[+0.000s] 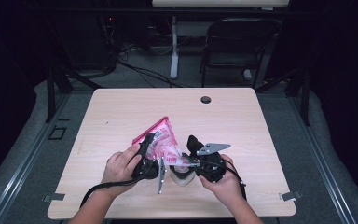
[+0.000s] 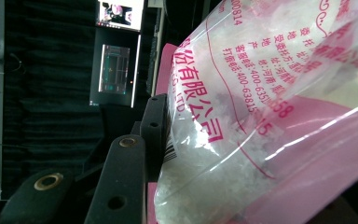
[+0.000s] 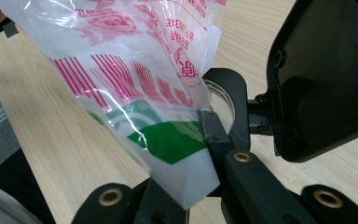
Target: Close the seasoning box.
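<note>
A clear plastic bag with pink print hangs tilted above the wooden table, held between both grippers. In the left gripper view the bag holds white granules, and one black jaw presses its side while the other is hidden behind it. My left gripper is shut on the bag's upper part. My right gripper is shut on the bag's lower corner, which carries a green patch. Below that corner sits a small pale round container.
A person's hands hold both grippers near the table's front edge. A large black part fills the right of the right gripper view. A cable hole lies at the table's far edge. A dark chair stands behind the table.
</note>
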The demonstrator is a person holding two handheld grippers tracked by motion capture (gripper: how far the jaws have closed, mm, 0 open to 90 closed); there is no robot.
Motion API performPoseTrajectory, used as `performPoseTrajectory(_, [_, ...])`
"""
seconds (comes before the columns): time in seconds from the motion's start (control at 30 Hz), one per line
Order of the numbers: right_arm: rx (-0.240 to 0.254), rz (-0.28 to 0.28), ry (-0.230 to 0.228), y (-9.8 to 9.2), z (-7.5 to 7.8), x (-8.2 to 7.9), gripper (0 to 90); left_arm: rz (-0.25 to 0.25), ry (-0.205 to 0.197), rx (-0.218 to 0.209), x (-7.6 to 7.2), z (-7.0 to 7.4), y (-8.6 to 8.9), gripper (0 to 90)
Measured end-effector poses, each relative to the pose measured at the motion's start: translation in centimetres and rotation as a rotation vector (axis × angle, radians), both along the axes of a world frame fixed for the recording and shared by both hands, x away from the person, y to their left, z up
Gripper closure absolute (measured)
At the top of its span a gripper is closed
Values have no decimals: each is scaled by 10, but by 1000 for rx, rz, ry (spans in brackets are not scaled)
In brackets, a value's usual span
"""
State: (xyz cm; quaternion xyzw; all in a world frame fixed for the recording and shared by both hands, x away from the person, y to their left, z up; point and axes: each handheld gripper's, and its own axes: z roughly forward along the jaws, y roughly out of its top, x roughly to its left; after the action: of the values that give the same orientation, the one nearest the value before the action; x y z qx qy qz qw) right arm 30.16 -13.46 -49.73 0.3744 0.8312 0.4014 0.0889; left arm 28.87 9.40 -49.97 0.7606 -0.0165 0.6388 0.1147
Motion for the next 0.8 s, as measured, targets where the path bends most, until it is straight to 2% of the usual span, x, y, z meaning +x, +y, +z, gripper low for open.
performPoseTrajectory(0.8, [3, -5, -3, -1, -1, 0, 900, -9, -12, 6, -2, 2, -2, 658])
